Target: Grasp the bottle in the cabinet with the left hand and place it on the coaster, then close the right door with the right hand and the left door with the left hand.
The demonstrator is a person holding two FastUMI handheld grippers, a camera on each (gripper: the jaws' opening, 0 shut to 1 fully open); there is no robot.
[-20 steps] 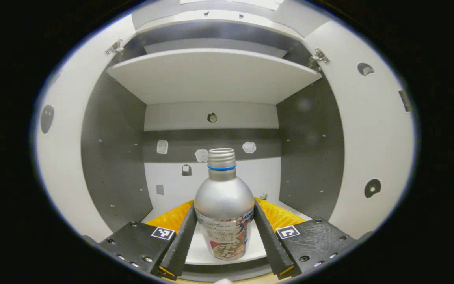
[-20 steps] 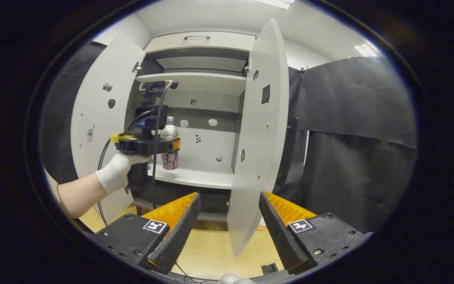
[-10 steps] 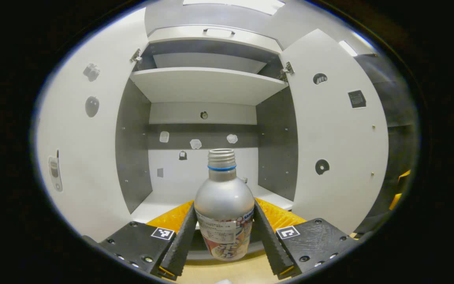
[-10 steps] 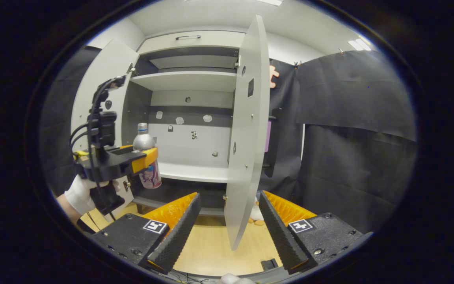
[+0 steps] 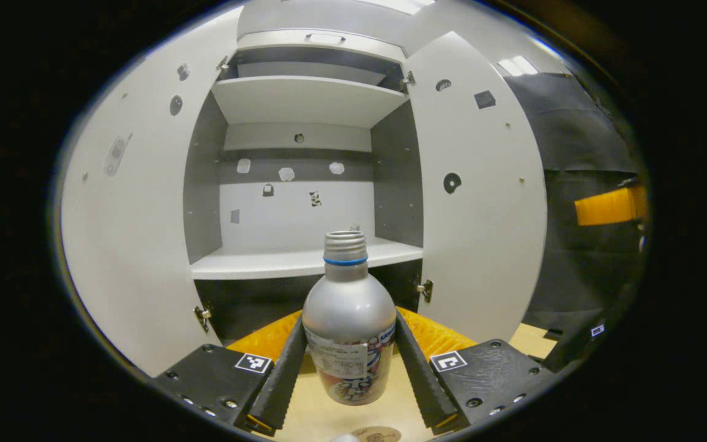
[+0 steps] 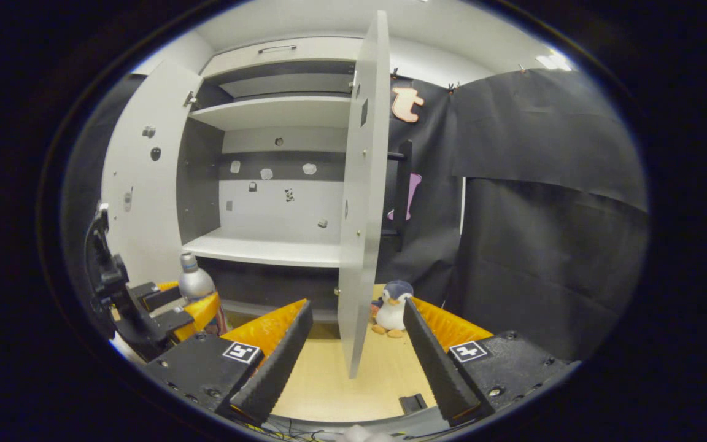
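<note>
My left gripper [image 5: 347, 362] is shut on a silver bottle [image 5: 348, 319] with a blue neck ring and a printed label, held upright outside the cabinet [image 5: 295, 264], above the wooden table. A round coaster [image 5: 377, 434] peeks out just below the bottle at the bottom edge. Both white doors stand open: the left door [image 5: 126, 245] and the right door [image 5: 482, 202]. In the right gripper view, my right gripper [image 6: 353, 350] is open and holds nothing, with the right door's edge [image 6: 363, 202] straight ahead. The left gripper [image 6: 172, 307] with the bottle [image 6: 193, 283] sits low at the left there.
A plush penguin [image 6: 393, 307] stands on the wooden table [image 6: 353, 387] behind the right door. Black cloth [image 6: 544, 233] hangs to the right of the cabinet. An upper shelf [image 5: 304, 101] spans the cabinet.
The left gripper has pulled the bottle out of the cabinet and lowered it toward the table; the coaster has come into view. The right gripper has shifted so the right door's edge faces it.
</note>
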